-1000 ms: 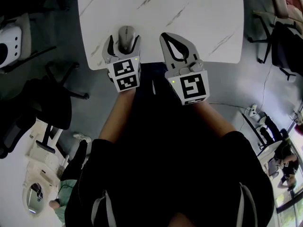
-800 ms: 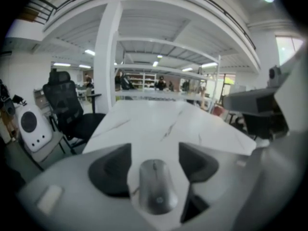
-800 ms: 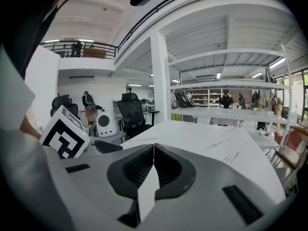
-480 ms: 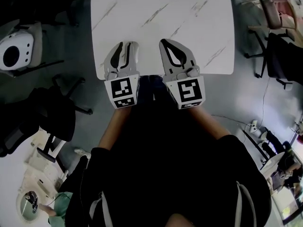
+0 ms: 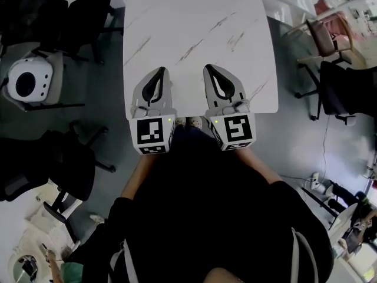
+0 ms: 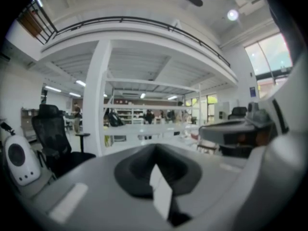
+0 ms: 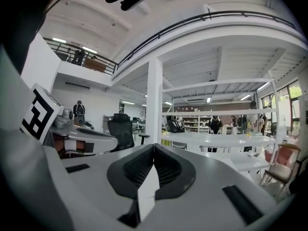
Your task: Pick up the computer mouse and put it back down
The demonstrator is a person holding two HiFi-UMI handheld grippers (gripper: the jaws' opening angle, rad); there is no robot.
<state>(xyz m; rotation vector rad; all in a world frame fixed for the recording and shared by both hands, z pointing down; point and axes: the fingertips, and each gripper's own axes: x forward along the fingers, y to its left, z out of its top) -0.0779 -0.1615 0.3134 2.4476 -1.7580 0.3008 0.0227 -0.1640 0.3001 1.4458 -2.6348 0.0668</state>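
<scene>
No computer mouse shows in any view; it may lie hidden under my left gripper. In the head view my left gripper (image 5: 159,69) hangs above the near edge of the white marble table (image 5: 194,28), its jaws pressed together with nothing between them. My right gripper (image 5: 210,68) hangs beside it, also shut and empty. The left gripper view shows the left gripper (image 6: 155,146) closed and pointing out into the hall, well above the table. The right gripper view shows the right gripper (image 7: 154,146) closed in the same way.
Black office chairs (image 5: 41,16) and a white round device (image 5: 26,81) stand left of the table. A pink chair (image 5: 330,34) and a black chair (image 5: 347,93) stand to its right. Grey floor surrounds the table.
Both grippers have risen away from the table. The left jaws, wide open around the grey mouse a second ago, have closed. The mouse has dropped out of sight.
</scene>
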